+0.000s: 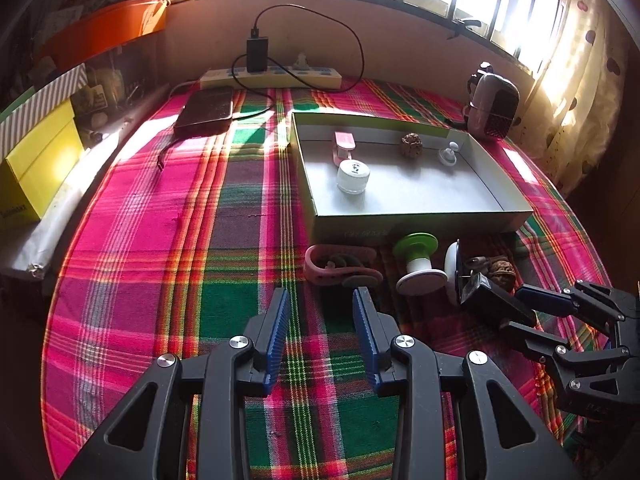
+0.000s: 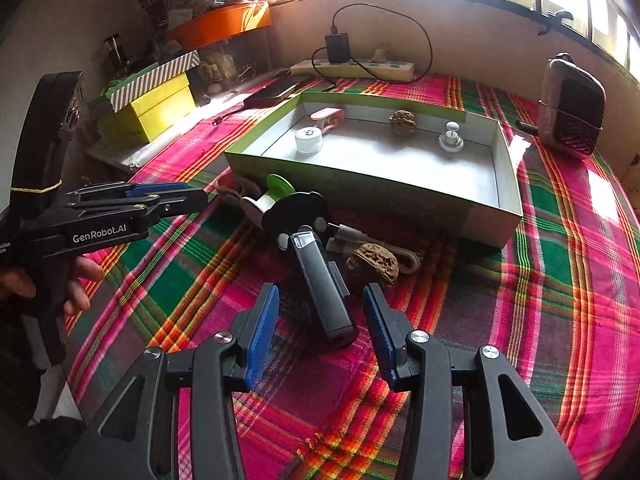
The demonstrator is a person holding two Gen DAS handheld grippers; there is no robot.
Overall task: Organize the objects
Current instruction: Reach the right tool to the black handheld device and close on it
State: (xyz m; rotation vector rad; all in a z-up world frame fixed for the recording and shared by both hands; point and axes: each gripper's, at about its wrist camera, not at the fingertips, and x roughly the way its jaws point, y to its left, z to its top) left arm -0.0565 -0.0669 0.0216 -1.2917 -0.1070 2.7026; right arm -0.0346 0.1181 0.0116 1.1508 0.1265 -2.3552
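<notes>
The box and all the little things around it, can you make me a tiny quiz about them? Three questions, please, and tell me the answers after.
1. True or false: the walnut in the box is the only walnut on the cloth.
2. How many things lie in the box?
3. Which thing is between the open right tongs? A) the green spool B) the black fan C) the pink strap

Key
1. False: a second walnut lies outside, in front of the box.
2. Four: pink clip, white jar, walnut, white knob.
3. B. The pads do not yet press on it.
</notes>
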